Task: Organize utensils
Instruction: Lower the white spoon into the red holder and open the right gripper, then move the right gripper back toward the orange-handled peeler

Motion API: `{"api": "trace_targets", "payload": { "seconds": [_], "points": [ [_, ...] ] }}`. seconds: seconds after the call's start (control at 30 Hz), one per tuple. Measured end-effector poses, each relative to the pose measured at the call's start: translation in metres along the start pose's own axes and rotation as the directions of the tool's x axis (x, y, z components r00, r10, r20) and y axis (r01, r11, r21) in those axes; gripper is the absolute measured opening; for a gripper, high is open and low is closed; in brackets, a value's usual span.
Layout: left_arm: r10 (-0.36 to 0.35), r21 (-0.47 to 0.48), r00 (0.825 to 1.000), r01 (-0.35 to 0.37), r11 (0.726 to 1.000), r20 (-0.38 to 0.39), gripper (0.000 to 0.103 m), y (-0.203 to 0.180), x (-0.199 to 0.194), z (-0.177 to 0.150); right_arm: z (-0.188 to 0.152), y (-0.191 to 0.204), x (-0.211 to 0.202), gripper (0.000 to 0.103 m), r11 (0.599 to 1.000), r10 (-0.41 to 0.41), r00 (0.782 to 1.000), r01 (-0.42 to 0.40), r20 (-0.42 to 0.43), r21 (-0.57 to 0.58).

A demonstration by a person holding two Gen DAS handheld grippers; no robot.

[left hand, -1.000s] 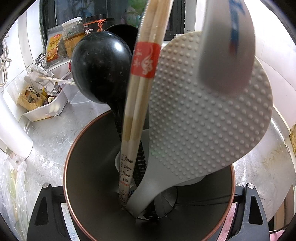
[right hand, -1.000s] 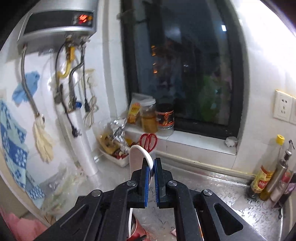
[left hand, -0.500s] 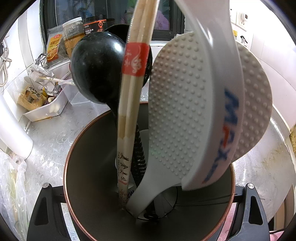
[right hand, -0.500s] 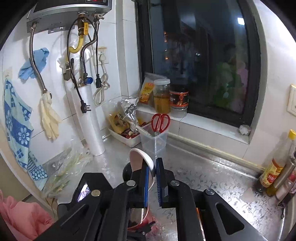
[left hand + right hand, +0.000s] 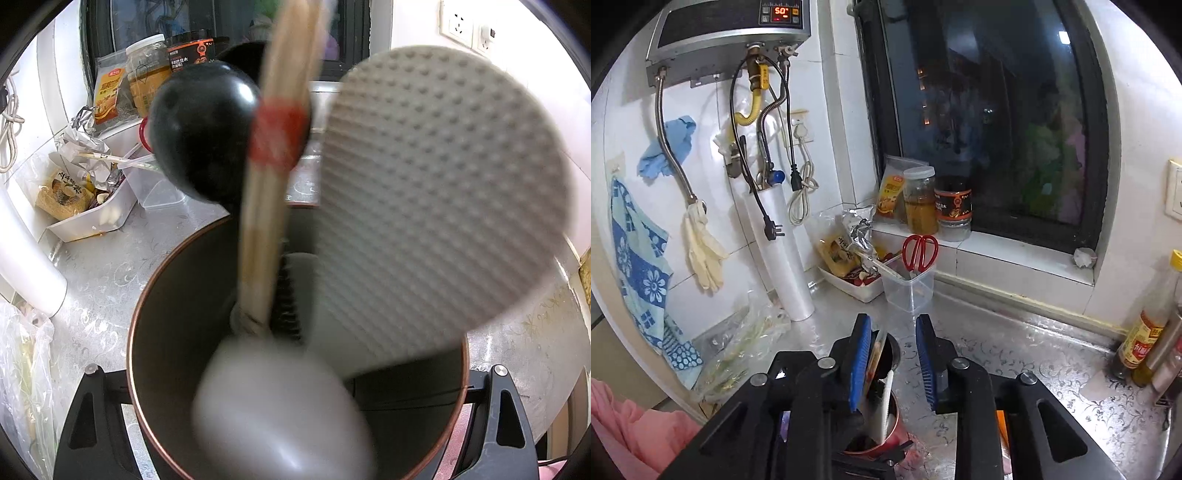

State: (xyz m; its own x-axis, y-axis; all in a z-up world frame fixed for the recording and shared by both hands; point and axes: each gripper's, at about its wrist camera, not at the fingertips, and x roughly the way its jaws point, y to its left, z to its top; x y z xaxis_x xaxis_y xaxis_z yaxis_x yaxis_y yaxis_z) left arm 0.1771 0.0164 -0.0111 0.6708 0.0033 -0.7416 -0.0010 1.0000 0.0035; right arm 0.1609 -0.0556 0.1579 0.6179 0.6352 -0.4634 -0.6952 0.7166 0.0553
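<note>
Left wrist view: the left gripper [image 5: 295, 413] is clenched on the copper-rimmed utensil holder [image 5: 155, 332], which holds a blurred white spoon [image 5: 273, 406], chopsticks [image 5: 269, 192], a black ladle [image 5: 199, 129] and a dimpled rice paddle [image 5: 443, 192]. Right gripper [image 5: 892, 354], jaws opening and empty, hangs above that holder on the patterned steel counter [image 5: 1015, 354]; beyond are the window [image 5: 990, 118] and water heater [image 5: 727, 33].

1. My copper-rimmed holder [image 5: 147, 295] fills the lower centre of the frame, upright;
2. dimpled rice paddle [image 5: 443, 192], black ladle [image 5: 199, 129], banded chopsticks [image 5: 273, 177] stand inside;
3. blurred white spoon [image 5: 273, 413] at lower centre.
</note>
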Motion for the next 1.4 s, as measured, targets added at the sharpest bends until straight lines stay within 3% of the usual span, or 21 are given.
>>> {"api": "trace_targets", "payload": {
  "seconds": [0.57,1.1,1.4],
  "points": [
    [0.001,0.003,1.000,-0.001,1.000,0.006,0.090,0.001,0.002,-0.002,-0.007,-0.037,-0.011,0.028,0.992,-0.068,0.998,0.068,0.000,0.107],
    [0.003,0.041,0.997,-0.006,0.999,0.075,0.096,-0.004,-0.016,-0.006,-0.020,-0.052,-0.010,0.028,0.984,-0.088,0.996,0.092,-0.028,0.150],
    [0.006,0.032,0.995,-0.010,0.999,0.101,0.096,0.000,-0.032,-0.017,-0.047,-0.086,-0.006,0.028,0.960,-0.140,0.984,0.162,-0.109,0.229]
  ]
}}
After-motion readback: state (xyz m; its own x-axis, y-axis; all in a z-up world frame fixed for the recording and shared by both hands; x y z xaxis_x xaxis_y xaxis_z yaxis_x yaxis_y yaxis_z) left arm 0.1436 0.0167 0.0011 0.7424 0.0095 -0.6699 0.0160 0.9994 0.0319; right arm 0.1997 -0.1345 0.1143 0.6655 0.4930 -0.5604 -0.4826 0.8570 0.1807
